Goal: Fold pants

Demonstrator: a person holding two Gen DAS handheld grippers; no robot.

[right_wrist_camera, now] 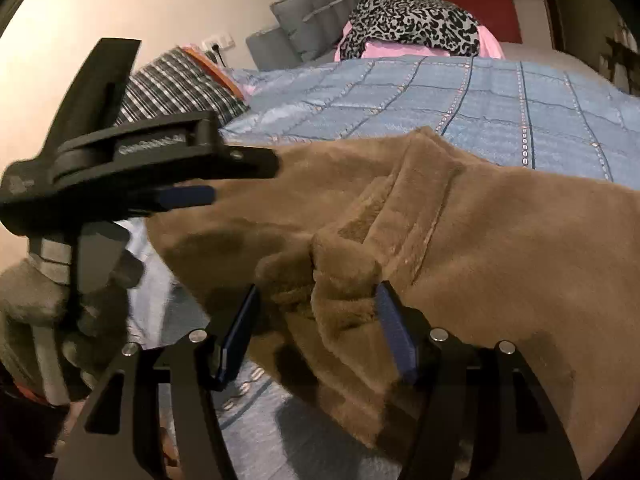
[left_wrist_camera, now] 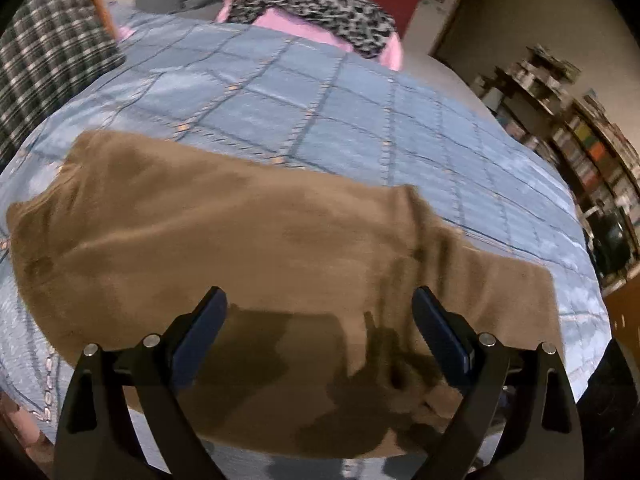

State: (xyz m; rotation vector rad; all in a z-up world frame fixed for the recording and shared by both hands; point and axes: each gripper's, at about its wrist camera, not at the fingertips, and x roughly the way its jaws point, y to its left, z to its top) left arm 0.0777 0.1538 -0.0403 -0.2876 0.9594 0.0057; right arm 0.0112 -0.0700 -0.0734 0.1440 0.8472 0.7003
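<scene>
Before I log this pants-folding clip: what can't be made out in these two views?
- Left wrist view: the near edge of the brown pants is hidden behind the open left tool.
- Right wrist view: the left tool is motion-blurred; its lettering is unreadable.
- Right tool: bunched fabric sits between its fingers; contact unclear.

The pants [left_wrist_camera: 224,240] are soft, fuzzy brown fleece, matt. The bedspread [left_wrist_camera: 360,100] is quilted blue cloth with slight sheen. The left gripper [left_wrist_camera: 320,312] is matt black plastic with shiny metal pins.
</scene>
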